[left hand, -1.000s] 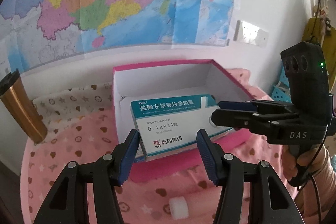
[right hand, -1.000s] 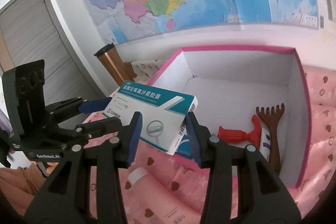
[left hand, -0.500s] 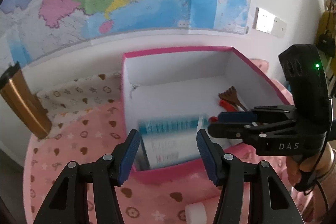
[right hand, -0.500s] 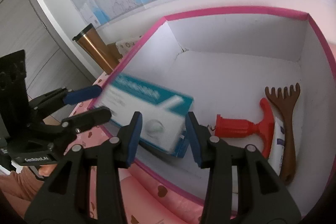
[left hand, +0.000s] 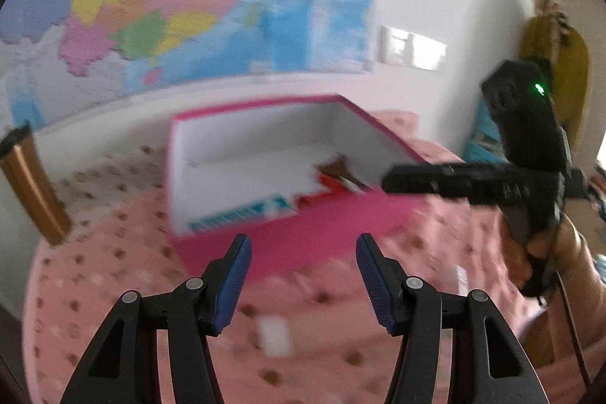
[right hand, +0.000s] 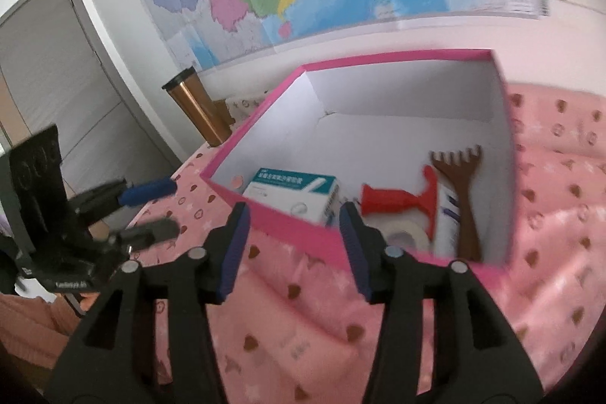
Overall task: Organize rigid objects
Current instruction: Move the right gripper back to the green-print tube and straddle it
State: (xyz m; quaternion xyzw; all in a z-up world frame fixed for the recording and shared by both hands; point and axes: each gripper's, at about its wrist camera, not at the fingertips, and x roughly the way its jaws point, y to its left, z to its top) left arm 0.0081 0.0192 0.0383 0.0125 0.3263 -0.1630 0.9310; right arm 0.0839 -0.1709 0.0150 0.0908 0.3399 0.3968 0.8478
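The white-and-teal cardboard medicine carton (right hand: 293, 194) lies inside the pink-rimmed white box (right hand: 507, 177). Both the left gripper (left hand: 303, 279) and right gripper (right hand: 293, 245) have just been opening, jaws apart, nothing between them.

medicine carton: the white-and-teal cardboard medicine carton (right hand: 291, 195), a second ago held between both grippers above the pink-rimmed white box (right hand: 503, 124), now lies inside, at its near-left corner.
left gripper (left hand: 302, 275): jaws just opened, empty, outside the box's near wall.
right gripper (right hand: 294, 242): same.
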